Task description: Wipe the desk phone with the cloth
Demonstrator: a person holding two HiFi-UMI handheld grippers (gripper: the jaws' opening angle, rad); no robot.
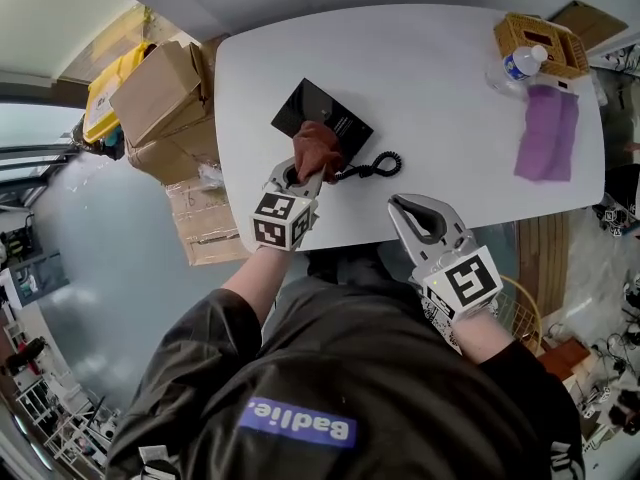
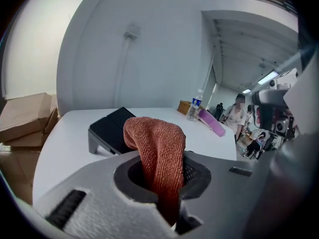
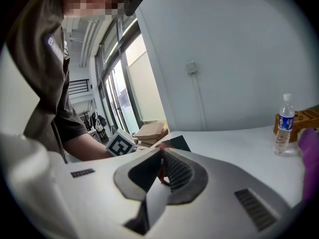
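Found left gripper (image 1: 300, 176) clamped shut on rust-red cloth (image 1: 318, 148), a fold standing up out of the closed jaws. Saw that cloth overlapping the near corner of black desk phone (image 1: 318, 110), directly ahead of the jaw tips; coiled cord (image 1: 374, 166) just right of them. Recorded right gripper (image 1: 408, 206) with jaws together, nothing between, at the white table (image 1: 440, 98) edge, apart from the phone. Far ahead of it: water bottle (image 1: 521, 65), blue label unreadable, beside purple cloth (image 1: 548, 133). Read "Badlie." on shirt patch (image 1: 298, 421).

Cloth (image 1: 318, 151) at near edge of phone (image 1: 314, 110)
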